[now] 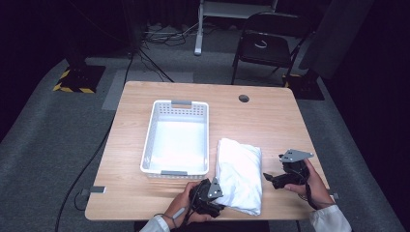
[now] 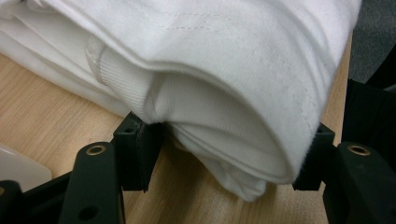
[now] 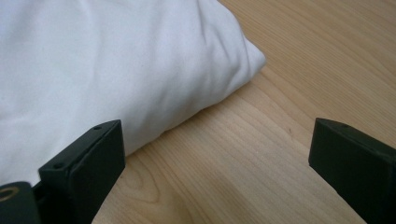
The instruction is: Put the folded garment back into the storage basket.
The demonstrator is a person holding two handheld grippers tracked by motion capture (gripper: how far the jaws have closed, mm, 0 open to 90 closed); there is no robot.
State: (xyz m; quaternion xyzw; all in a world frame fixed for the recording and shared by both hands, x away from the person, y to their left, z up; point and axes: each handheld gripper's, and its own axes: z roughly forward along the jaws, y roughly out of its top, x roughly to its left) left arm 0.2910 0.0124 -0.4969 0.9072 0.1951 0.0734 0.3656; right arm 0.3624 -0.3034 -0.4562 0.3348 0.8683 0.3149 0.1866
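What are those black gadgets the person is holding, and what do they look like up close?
Each hand holds a black gripper: the left gripper and the right gripper. Each carries a grey three-cornered plate on top and ends in two blocky black fingers with brass-coloured rivets. A thin cable trails from each. The person wears light sleeves.

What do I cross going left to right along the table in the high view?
White basket → folded white cloth → right tongs. The left tongs overlap the cloth's near edge, so I leave them out of the order.
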